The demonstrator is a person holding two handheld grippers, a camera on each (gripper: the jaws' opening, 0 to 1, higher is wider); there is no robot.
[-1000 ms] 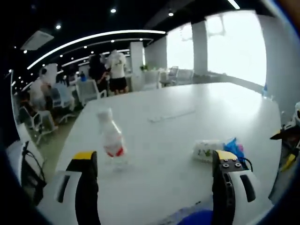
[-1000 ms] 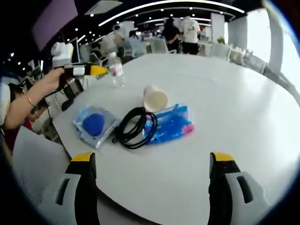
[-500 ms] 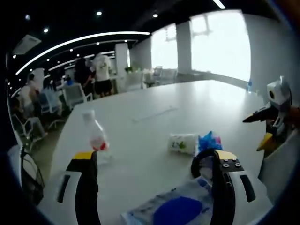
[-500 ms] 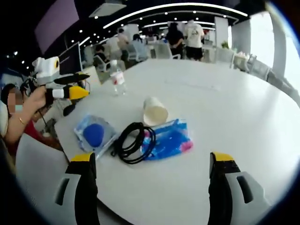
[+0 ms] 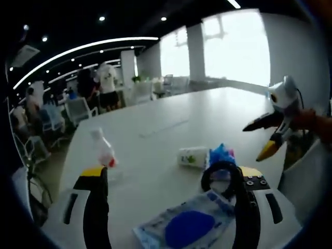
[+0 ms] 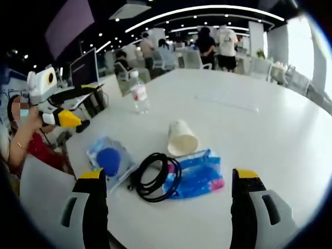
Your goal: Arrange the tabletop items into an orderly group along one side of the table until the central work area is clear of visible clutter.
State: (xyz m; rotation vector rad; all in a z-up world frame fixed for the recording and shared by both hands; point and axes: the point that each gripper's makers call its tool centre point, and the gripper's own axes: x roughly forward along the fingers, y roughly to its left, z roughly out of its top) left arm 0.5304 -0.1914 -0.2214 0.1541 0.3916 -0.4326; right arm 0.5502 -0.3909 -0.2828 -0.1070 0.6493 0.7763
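Observation:
On the white table (image 6: 270, 135) a clear water bottle (image 6: 139, 93) with a red label stands upright. A paper cup (image 6: 181, 139) lies on its side beside a blue packet (image 6: 199, 176), a black cable coil (image 6: 155, 176) and a clear bag holding a blue round item (image 6: 109, 158). My right gripper (image 6: 169, 175) is open and empty, low over the near edge. My left gripper (image 6: 57, 111), held in a hand off the table's left side, is open. In the left gripper view its jaws (image 5: 171, 174) frame the bottle (image 5: 104, 153), cup (image 5: 193, 156), cable (image 5: 220, 176) and bag (image 5: 187, 228); the right gripper (image 5: 272, 129) shows at the right.
A thin pale strip (image 6: 225, 104) lies on the table (image 5: 207, 114) farther out. Office chairs and standing people (image 6: 220, 41) are beyond the far end. A dark monitor (image 6: 83, 65) stands at the left, and bright windows (image 5: 233, 46) line one wall.
The left gripper has drawn back from beside the bottle to off the table's edge. Both cameras have shifted; the bag and cable have come into the left gripper view. The table items have not moved.

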